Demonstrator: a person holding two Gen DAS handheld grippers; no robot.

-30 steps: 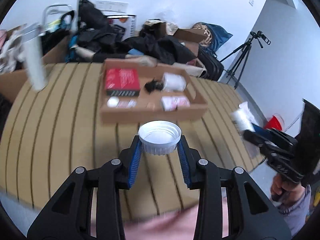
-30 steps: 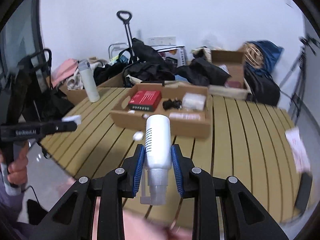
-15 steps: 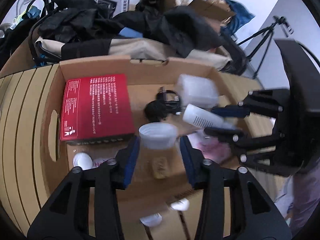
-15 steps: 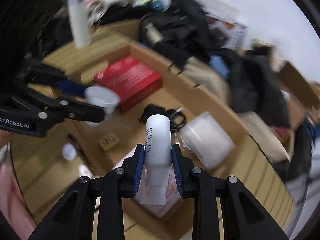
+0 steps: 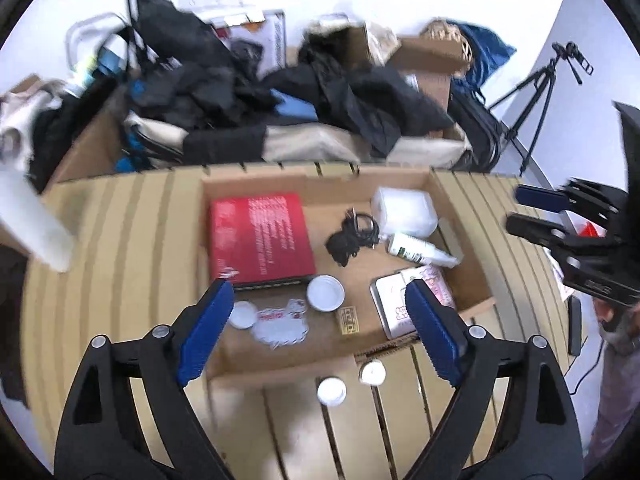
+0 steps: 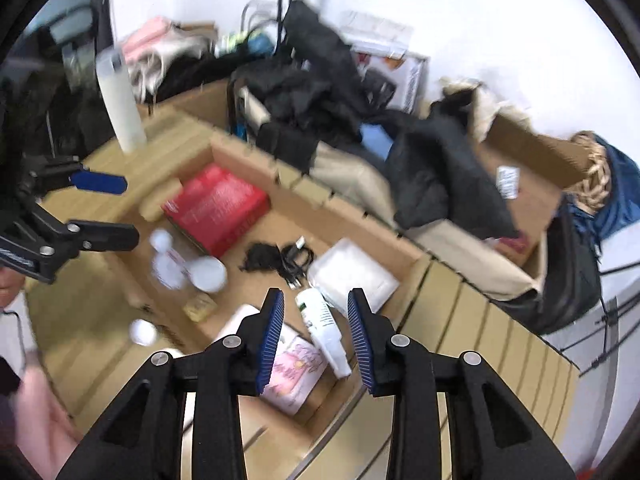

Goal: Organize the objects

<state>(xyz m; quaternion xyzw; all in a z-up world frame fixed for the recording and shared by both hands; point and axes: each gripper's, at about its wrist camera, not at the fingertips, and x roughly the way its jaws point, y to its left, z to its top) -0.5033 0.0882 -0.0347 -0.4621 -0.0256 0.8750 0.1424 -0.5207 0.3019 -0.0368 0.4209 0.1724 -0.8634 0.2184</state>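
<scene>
In the left wrist view my left gripper [image 5: 317, 296] hangs over the near part of the open cardboard box [image 5: 280, 360]. Its jaws are opening wide with nothing between the pads. The white cap [image 5: 325, 293] lies on the box floor below them, next to a red box [image 5: 260, 236]. My right gripper [image 6: 316, 304] hovers over the box's right end, its jaws also opening. The white spray bottle [image 6: 322, 324] lies free on the box floor under them, and neither pad touches it. Each gripper shows in the other's view: the right gripper [image 5: 528, 212] and the left gripper [image 6: 126, 211].
The box also holds a black cable [image 5: 352, 236], a clear plastic case [image 5: 404, 210] and a pink packet [image 5: 408, 304]. Two small white lids [image 5: 331, 391] lie on the slatted table before the box. A tall white bottle [image 6: 120, 100] stands far left. Bags and clothes pile up behind.
Both grippers have opened. The left let go of the white cap and the right let go of the spray bottle; both things now lie in the box. Both grippers have drawn back.
</scene>
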